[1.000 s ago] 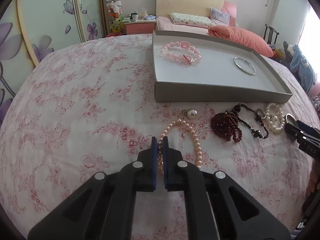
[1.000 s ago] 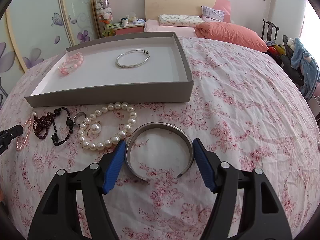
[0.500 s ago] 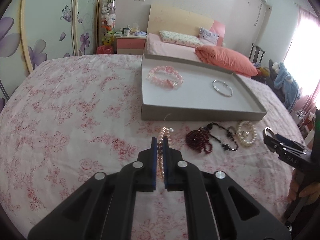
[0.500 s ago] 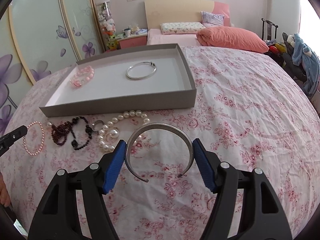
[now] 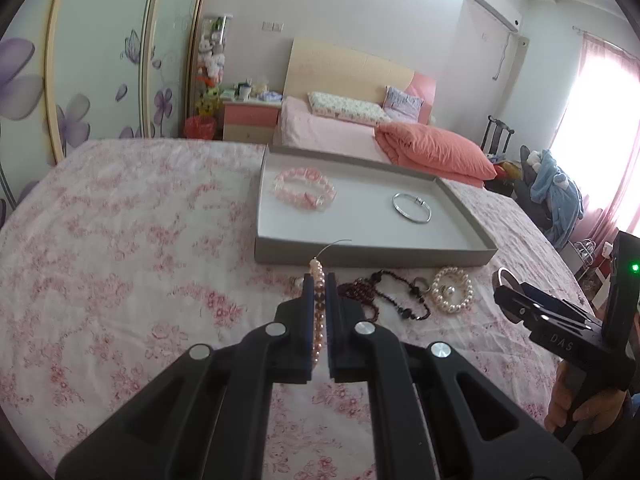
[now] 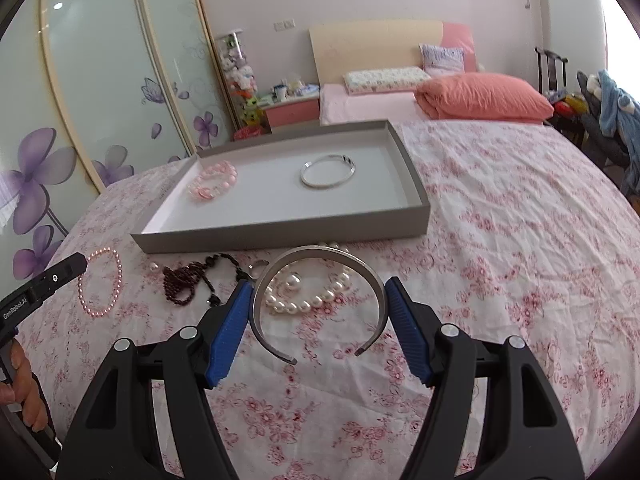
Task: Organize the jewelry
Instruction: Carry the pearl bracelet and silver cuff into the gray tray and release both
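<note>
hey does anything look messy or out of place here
Mostly the dark bead strands: they lie in a tangled heap on the bedspread in front of the tray, beside the white pearl bracelet. Nothing looks broken or spilled.

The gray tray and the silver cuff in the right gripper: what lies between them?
In the right wrist view, the white pearl bracelet lies on the bedspread between the tray and the cuff held in the right gripper.

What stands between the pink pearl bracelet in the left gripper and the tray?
Nothing visible. The left gripper holds the pink pearl bracelet clear above the cloth, and only the tray near wall lies ahead. The dark beads and white pearl bracelet lie off to the right.
</note>
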Demonstrator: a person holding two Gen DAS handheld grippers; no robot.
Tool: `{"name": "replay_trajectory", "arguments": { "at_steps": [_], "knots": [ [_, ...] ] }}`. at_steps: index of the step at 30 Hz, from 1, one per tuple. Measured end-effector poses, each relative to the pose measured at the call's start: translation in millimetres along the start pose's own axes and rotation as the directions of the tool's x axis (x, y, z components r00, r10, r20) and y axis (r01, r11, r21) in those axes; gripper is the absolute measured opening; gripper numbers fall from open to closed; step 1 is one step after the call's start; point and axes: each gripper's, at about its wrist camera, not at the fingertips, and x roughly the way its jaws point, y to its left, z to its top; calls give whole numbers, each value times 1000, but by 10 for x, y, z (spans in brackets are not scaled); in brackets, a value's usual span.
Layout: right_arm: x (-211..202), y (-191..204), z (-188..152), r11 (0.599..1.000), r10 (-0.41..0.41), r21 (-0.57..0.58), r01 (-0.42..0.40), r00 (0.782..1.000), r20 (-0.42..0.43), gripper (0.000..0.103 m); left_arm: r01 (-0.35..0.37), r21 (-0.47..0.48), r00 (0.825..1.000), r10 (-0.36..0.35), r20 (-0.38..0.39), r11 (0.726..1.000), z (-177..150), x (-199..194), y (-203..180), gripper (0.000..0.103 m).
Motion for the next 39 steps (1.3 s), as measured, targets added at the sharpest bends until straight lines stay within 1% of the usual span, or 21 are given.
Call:
{"name": "replay_trajectory", "arguments": {
  "at_steps": [2,5,8,12,19,21,30,34,39],
  "knots": [
    [-46,30,9,1000,-4,-8,4,1000,28,68,-10,13,1000,10,24,1000,12,-56,-40,6],
    [-121,66,29,1000,-10,-19,11,997,73,68,-44,44,996,41,74,998,28,-150,-110,6],
    [-230,100,70,999,-24,-31,28,991,135,68,-78,76,991,68,116,994,54,-223,-191,6],
    [-403,167,163,996,-56,-58,71,969,239,68,-115,117,981,94,168,986,109,-280,-317,6],
    [-549,259,328,987,-91,-93,132,931,353,68,-152,145,968,118,219,978,244,-259,-464,6],
    [-559,277,383,985,-97,-97,144,921,376,68,-158,145,966,122,226,977,291,-233,-483,6],
    [-560,308,574,981,-110,-96,168,891,441,68,-164,149,962,124,244,975,472,-99,-550,6],
    [-536,305,625,981,-113,-90,172,885,452,68,-156,139,962,118,248,978,555,-42,-553,6],
    [-451,294,700,981,-118,-87,176,885,451,68,-150,139,963,113,245,979,618,63,-554,6]
  ]
}}
